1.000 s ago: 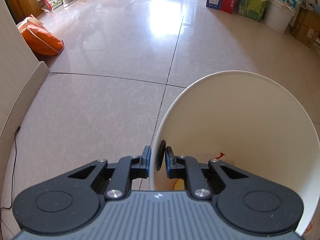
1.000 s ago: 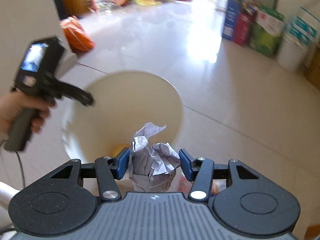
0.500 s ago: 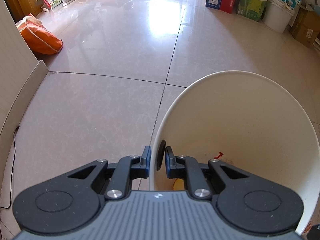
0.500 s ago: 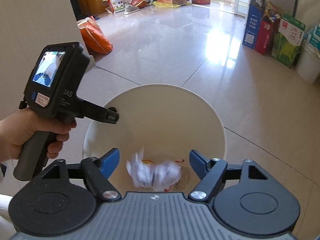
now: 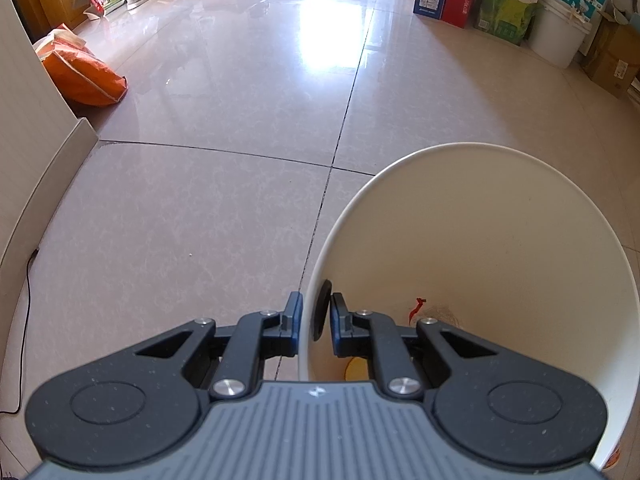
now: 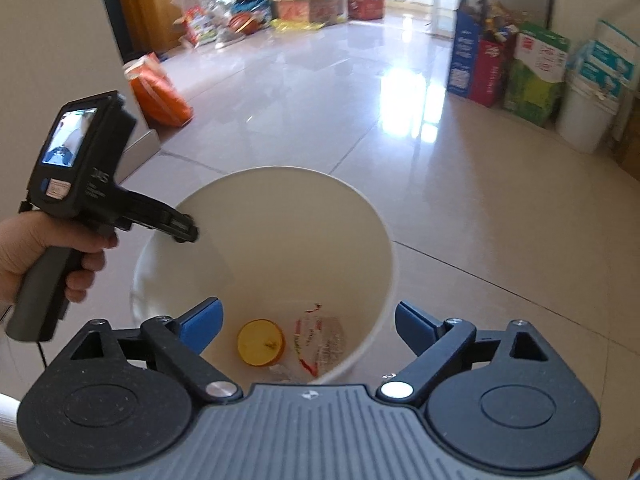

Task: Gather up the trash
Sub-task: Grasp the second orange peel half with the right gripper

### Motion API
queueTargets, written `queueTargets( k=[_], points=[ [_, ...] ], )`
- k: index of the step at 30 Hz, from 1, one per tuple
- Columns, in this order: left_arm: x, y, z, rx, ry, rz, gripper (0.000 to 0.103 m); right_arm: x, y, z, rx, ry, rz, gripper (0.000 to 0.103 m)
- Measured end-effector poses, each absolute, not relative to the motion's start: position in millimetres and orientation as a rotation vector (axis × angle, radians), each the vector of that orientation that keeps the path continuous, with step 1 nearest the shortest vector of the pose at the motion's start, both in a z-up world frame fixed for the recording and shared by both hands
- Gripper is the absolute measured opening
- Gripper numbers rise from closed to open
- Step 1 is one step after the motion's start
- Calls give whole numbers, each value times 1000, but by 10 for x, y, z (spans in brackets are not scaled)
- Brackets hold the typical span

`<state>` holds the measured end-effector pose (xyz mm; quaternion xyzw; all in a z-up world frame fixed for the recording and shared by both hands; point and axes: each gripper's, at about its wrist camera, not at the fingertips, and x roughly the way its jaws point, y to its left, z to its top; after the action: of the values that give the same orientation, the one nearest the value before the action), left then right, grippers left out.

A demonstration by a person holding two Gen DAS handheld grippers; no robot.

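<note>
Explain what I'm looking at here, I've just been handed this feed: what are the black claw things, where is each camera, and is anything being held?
No robot arm here: a person holds a pistol-grip tool in each hand, each ending in a two-finger gripper with a fisheye camera that looks along its fingers.

The left wrist view shows the left gripper clamped on the rim of a white bucket, one finger outside the wall, one inside. The right wrist view shows that same tool from the side, with the person's hand on its handle.

The right gripper hangs over the bucket's mouth. Its jaws have just been opening and stand wide, with nothing between them. In the bottom of the bucket lie a round yellow piece and a clear wrapper with red print.

The bucket stands on a glossy tiled floor, with an orange bag and cartons along the walls.
</note>
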<state>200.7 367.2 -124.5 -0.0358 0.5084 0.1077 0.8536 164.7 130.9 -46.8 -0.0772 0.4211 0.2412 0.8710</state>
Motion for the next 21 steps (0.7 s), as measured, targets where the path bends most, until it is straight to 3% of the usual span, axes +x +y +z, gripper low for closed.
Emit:
queueTargets(
  k=[8, 21],
  points=[
    [2008, 3688, -1243, -81, 1071, 226, 13, 1207, 741, -975, -50, 805, 318, 102],
    [2017, 3654, -1238, -70, 1073, 231, 13, 869, 144, -2413, 7, 1074, 21, 102]
  ],
)
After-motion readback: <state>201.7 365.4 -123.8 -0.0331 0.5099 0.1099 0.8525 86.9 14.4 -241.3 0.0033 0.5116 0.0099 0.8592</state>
